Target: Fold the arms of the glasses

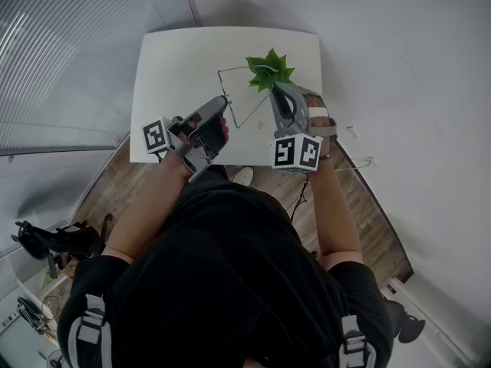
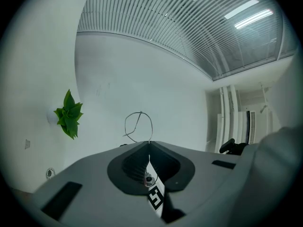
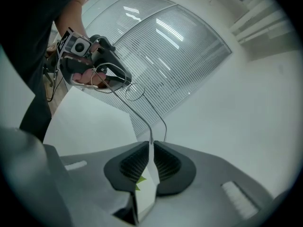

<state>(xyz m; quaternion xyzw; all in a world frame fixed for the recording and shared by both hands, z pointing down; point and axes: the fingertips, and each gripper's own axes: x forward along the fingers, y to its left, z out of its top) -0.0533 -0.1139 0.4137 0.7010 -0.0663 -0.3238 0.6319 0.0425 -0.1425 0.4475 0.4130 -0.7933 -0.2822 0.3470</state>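
1 thin wire-framed pair of glasses (image 1: 234,69) hangs above the far half of 1 white square table (image 1: 176,60), between 2 grey grippers. The left gripper (image 1: 224,100) is clamped on the frame by a lens rim, and the right gripper (image 1: 275,89) is clamped on an arm. 1 green leafy plant (image 1: 268,69) sits near the far edge. The hinges are too fine to make out.

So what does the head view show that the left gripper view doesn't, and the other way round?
Only the head view shows the person's black top and the wooden floor. Only the left gripper view shows the ceiling lights and, close up, the left gripper with its jaws shut on the wire glasses. Both show those glasses and the green plant.
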